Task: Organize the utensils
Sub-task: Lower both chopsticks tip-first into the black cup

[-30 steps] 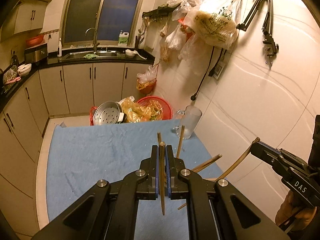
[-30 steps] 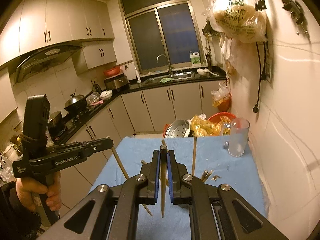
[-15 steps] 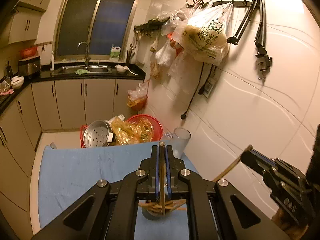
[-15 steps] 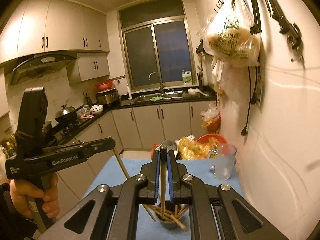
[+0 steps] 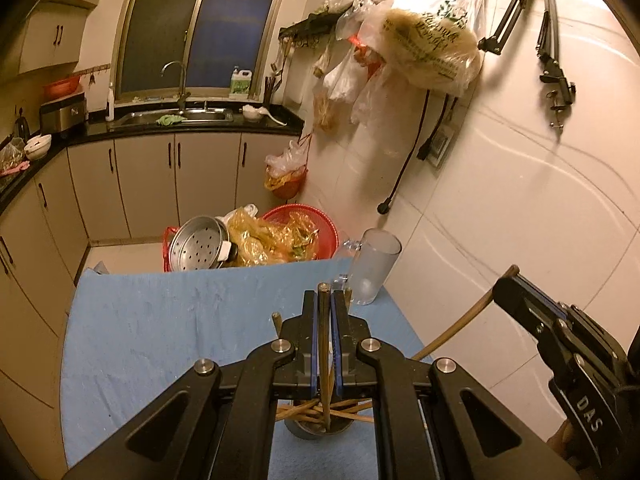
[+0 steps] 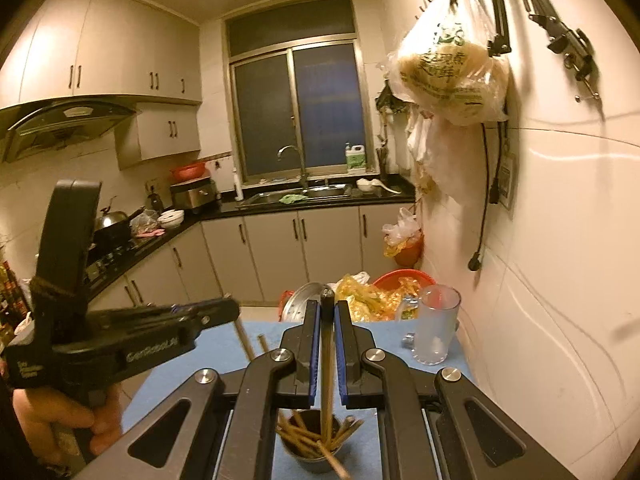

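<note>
- Since the earlier frames, both grippers have been brought over the metal cup (image 5: pixel 320 428); a second ago chopsticks were seen lying loose on the blue cloth (image 5: pixel 168 320), and now a bundle of chopsticks (image 6: pixel 308 434) is seen standing in the cup under the jaws.
- The left gripper (image 5: pixel 325 312) is closed narrowly on one wooden chopstick (image 5: pixel 323 344), which is held upright with its lower end down among the bundle.
- The right gripper (image 6: pixel 328 320) is likewise clamped on a single chopstick (image 6: pixel 327 376), whose tip is lowered into the cup.
- Whether either tip touches the cup's bottom cannot be told; most of the cup is hidden behind the gripper arms.
- In the right wrist view, only part of the hand (image 6: pixel 56 420) on the left gripper's handle is seen, blurred at the frame's edge.
- The chopsticks are pale brown and thin, fanned out against the cup's rim.
- A frosted glass mug (image 5: pixel 372 268) is set at the cloth's far right corner, well apart from the cup.
</note>
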### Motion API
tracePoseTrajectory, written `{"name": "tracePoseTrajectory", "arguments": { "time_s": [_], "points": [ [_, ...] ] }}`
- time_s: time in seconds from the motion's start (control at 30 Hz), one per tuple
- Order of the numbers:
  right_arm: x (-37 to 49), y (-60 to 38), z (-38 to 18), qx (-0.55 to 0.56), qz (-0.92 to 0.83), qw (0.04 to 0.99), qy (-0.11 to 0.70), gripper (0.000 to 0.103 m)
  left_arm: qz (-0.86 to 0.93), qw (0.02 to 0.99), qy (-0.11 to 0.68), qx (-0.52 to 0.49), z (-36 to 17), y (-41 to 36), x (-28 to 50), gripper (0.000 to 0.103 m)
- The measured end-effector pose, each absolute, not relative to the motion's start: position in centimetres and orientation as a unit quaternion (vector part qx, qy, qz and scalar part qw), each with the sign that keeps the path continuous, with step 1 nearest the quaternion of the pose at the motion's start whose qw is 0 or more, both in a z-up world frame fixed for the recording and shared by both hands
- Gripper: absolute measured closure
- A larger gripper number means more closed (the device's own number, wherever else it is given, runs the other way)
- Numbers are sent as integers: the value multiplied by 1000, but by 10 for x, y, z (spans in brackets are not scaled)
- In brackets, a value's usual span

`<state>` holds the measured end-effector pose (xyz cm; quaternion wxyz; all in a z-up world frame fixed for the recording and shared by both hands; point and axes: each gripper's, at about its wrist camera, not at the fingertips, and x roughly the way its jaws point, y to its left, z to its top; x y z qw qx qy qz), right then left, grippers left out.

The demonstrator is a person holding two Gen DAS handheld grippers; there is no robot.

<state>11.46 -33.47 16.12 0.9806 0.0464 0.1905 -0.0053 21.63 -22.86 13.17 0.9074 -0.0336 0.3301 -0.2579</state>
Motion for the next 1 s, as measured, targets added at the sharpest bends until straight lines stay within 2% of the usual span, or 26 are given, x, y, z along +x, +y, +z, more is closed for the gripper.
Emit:
{"name": "tracePoseTrajectory", "arguments": {
  "time_s": [0.53, 1.0],
  "points": [
    [143, -340, 116, 39, 7, 967, 250, 95, -235, 900, 367, -29, 95, -226, 222, 97],
    [145, -340, 87, 32, 13, 956, 293, 95, -232, 894, 383, -22, 83, -229, 223, 96]
  ]
}}
